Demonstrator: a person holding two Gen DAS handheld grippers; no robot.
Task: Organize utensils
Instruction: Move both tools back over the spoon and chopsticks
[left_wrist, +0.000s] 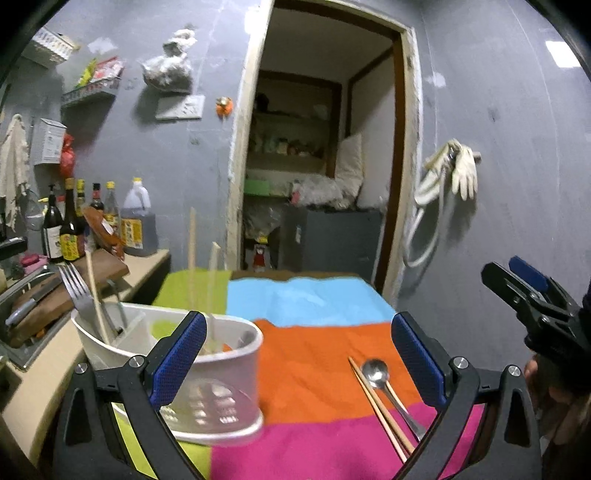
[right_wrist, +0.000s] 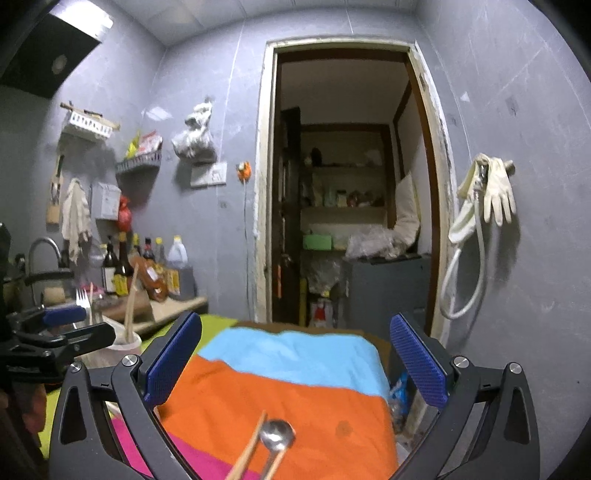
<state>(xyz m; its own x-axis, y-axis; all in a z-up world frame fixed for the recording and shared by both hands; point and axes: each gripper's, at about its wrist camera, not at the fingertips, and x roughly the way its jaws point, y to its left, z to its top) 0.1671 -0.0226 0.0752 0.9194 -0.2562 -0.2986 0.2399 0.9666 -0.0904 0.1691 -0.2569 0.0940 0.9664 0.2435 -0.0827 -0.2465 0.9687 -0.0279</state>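
Reaching next for the steel spoon (right_wrist: 276, 437) and wooden chopsticks (left_wrist: 380, 404) lying on the colour-block cloth of the table (left_wrist: 314, 347), I hold both jaws wide and empty; the right gripper (right_wrist: 295, 365) should straddle one piece, then carry it to the white plastic utensil holder (left_wrist: 221, 369).

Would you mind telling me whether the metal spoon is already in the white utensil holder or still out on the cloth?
Out. The spoon lies flat on the cloth beside chopsticks, apart from the holder.
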